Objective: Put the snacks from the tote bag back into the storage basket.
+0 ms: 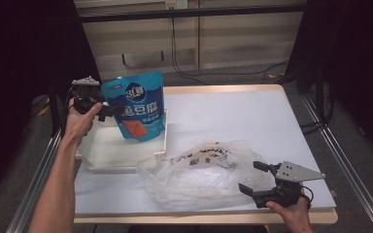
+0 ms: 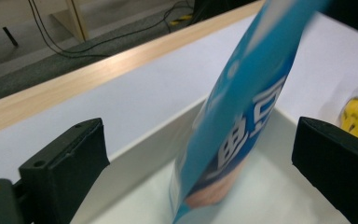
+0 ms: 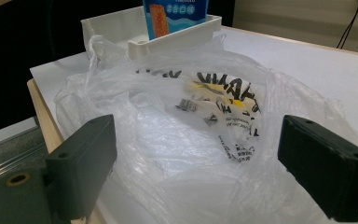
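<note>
Leftmost, the left gripper (image 1: 108, 110) stands with jaws spread either side of a blue pouch (image 1: 137, 104), not clamping it; the pouch stands upright in a white tray (image 1: 108, 155) on the worktop (image 1: 243, 116); further right lies a crumpled plastic bag (image 1: 201, 172); the right gripper (image 1: 253, 177), released, sits just beside the bag's edge.

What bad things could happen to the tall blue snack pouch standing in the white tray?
The tall blue snack pouch stands upright in the white plastic tray between the open jaws of the left gripper, so nothing seems to grip it and it might topple. The crinkly clear plastic bag lies against the tray's corner, so if the open right gripper tugs it, the tray could get nudged.
</note>
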`<state>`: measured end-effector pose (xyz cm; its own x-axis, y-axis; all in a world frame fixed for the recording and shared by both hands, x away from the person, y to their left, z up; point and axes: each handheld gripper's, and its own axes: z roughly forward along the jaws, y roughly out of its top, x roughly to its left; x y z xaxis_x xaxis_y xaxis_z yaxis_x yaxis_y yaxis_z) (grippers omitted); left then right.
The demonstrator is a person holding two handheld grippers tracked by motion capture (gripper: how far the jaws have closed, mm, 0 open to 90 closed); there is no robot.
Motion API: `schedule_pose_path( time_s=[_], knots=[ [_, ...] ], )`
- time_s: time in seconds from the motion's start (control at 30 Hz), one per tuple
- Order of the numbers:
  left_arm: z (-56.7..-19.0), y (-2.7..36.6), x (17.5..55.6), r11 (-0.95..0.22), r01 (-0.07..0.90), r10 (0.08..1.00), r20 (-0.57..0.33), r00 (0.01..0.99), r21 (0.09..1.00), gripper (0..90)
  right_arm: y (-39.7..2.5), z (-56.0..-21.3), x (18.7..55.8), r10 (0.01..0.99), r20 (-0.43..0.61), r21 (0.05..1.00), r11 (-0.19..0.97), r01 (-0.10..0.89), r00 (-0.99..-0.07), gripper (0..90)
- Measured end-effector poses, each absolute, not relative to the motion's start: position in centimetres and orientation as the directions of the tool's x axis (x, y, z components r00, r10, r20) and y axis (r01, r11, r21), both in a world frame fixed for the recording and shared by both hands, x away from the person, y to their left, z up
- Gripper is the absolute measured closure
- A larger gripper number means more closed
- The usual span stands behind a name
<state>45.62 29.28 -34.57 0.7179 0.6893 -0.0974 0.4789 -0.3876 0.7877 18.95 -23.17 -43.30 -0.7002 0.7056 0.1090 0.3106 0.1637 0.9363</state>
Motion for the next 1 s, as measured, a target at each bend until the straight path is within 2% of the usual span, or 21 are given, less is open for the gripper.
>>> schedule_pose_path(
  time_s=[0.1,0.23,0.7,0.9,1.0],
  knots=[
    [-34.7,29.8,45.1,-0.380,0.475,0.684,-0.105,0.722,0.794,3.4,-23.2,-43.3,18.9,0.707,0.110,0.937,0.161,0.311,-0.698,11.3],
    [-34.4,30.0,43.9,-0.387,0.448,0.696,-0.064,0.715,0.806,3.8,-23.3,-43.3,19.0,0.710,0.110,0.938,0.157,0.309,-0.696,11.4],
    [-34.3,29.4,39.8,-0.425,0.384,0.655,-0.014,0.755,0.820,6.8,-23.5,-43.2,19.0,0.721,0.110,0.939,0.149,0.309,-0.684,11.4],
    [-35.0,29.4,38.4,-0.391,0.392,0.629,-0.070,0.775,0.832,6.7,-23.5,-43.1,19.0,0.723,0.115,0.940,0.143,0.311,-0.681,11.4],
    [-35.1,29.1,37.3,-0.404,0.372,0.610,-0.057,0.790,0.835,4.7,-23.6,-43.1,19.0,0.728,0.112,0.938,0.147,0.313,-0.676,11.4]
  ],
)
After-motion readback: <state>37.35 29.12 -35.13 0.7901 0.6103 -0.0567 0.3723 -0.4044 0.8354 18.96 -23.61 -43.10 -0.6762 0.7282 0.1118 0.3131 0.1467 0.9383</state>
